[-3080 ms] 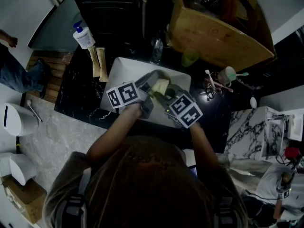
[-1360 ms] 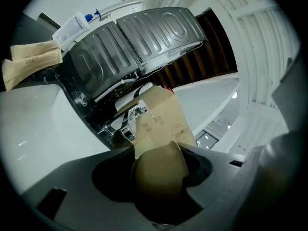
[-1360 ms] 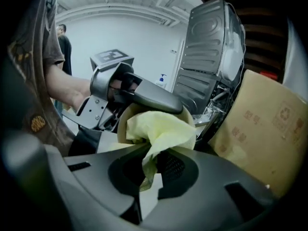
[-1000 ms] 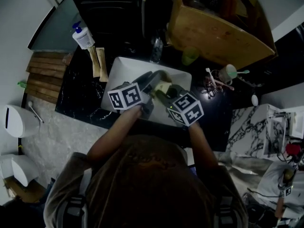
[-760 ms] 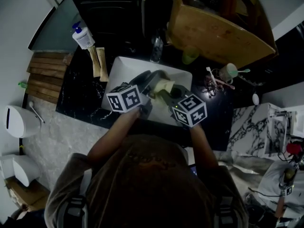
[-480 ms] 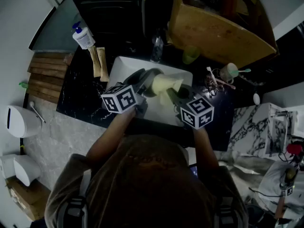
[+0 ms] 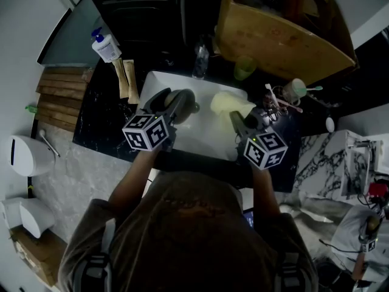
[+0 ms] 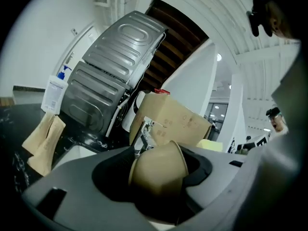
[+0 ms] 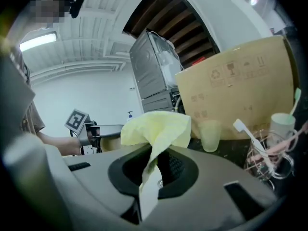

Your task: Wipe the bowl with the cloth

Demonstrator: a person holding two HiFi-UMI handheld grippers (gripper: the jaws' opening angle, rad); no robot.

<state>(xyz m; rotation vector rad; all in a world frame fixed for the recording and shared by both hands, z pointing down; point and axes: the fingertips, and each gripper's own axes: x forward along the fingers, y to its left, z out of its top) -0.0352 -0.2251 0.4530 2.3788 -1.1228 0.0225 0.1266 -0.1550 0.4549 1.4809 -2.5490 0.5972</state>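
A small tan bowl (image 7: 184, 98) hangs over the white sink (image 7: 200, 140), and my left gripper (image 7: 175, 101) is shut on it. In the left gripper view the bowl (image 8: 159, 171) lies on its side between the jaws, its rim pointing away. My right gripper (image 7: 237, 117) is shut on a pale yellow cloth (image 7: 230, 103), which bunches above the jaws over the sink's right part. The right gripper view shows the cloth (image 9: 157, 128) puffed up ahead of the jaws, a strip of it trailing down between them. Bowl and cloth are apart.
A black counter surrounds the sink. On it are a soap bottle (image 7: 106, 45), two tan packets (image 7: 125, 78), a green cup (image 7: 244, 70), a cup with a toothbrush (image 7: 296, 92) and a large cardboard box (image 7: 279, 41) behind. A faucet (image 7: 201, 58) stands at the sink's far edge.
The two grippers have drawn apart. The cloth was pressed against the bowl; now the right gripper has carried it off to the right, and the left has shifted left with the bowl.
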